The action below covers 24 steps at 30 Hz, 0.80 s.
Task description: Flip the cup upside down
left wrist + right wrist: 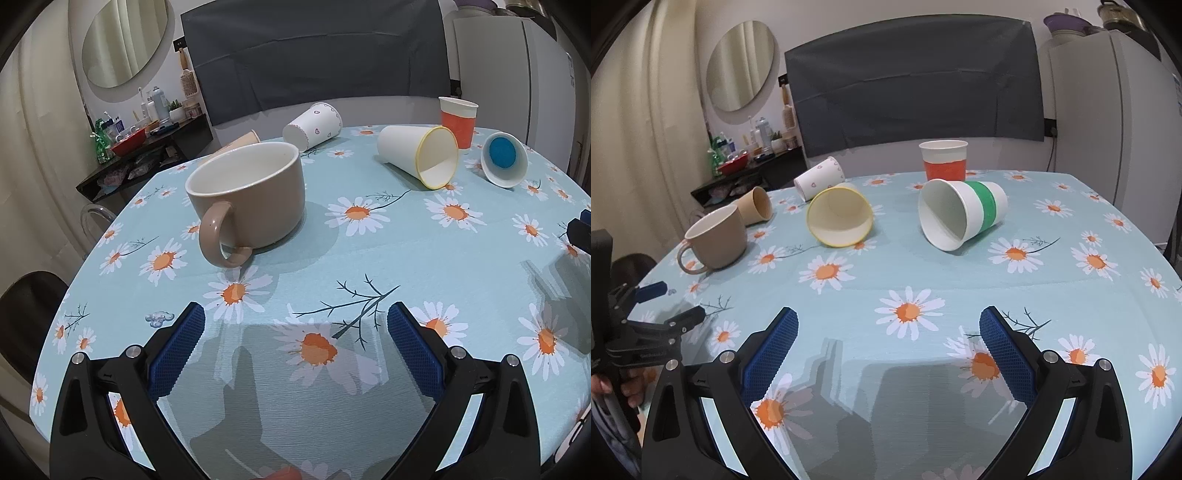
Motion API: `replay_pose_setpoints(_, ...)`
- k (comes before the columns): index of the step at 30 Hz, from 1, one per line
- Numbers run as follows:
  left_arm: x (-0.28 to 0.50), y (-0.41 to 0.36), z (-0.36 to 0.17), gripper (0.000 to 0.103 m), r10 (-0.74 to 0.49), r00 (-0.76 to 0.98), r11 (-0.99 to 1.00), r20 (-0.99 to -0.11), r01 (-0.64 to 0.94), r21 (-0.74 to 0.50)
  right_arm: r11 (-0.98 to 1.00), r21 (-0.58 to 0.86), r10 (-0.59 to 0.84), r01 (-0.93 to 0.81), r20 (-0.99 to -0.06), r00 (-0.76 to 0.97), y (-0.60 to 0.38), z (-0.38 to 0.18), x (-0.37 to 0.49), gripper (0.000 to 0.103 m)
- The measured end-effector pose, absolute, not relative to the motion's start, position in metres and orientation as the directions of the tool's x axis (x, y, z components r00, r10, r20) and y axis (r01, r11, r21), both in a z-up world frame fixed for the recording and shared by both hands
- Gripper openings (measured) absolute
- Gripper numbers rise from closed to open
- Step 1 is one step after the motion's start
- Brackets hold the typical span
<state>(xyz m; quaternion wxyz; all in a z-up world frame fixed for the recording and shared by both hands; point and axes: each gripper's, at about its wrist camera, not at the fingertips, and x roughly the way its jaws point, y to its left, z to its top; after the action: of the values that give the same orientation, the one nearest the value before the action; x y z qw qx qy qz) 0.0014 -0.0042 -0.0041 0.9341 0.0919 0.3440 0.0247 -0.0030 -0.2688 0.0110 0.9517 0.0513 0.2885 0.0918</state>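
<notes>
Nothing is flipped yet, I judge: the mug stands upright, mouth up, on the tablecloth. My left gripper hangs with jaws apart and empty, the mug just beyond it to the far left, handle toward me. My right gripper is likewise spread, the mug well off to its far left.

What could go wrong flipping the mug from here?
Tan mug is wide; the open left gripper may barely span it, so a grasp could slip. Its handle faces the gripper and could block the jaws. The yellow-rimmed paper cup lies on its side nearby and may roll if bumped.
</notes>
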Motion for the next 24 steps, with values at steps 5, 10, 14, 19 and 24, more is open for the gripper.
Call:
replay_pose_setpoints(5,0.003,-0.011,-0.004,0.097,0.132,0.76,0.973,-0.636,0.025,0.231,0.986,0.154,0.141,-0.065,-0.557,0.819,-0.275,0.01,0.0,0.095)
replay_pose_setpoints(10,0.012,-0.021,-0.001,0.097,0.077,0.739,0.984,-0.669,0.05,0.169,0.983,0.182,0.119,-0.016,-0.571,0.813,-0.282,0.007,0.003,0.095)
replay_pose_setpoints(14,0.025,-0.04,0.011,0.097,0.046,0.736,0.986,-0.675,0.077,0.151,0.98,0.199,0.111,0.008,-0.58,0.807,-0.287,0.006,0.006,0.095)
replay_pose_setpoints(19,0.056,-0.07,0.03,0.097,0.03,0.734,0.986,-0.678,0.088,0.139,0.977,0.212,0.118,0.012,-0.588,0.8,-0.289,0.005,0.008,0.095)
replay_pose_setpoints(24,0.087,-0.095,0.032,0.097,0.044,0.74,0.979,-0.671,0.102,0.177,0.977,0.211,0.115,0.014,-0.586,0.802,-0.288,0.005,0.007,0.095)
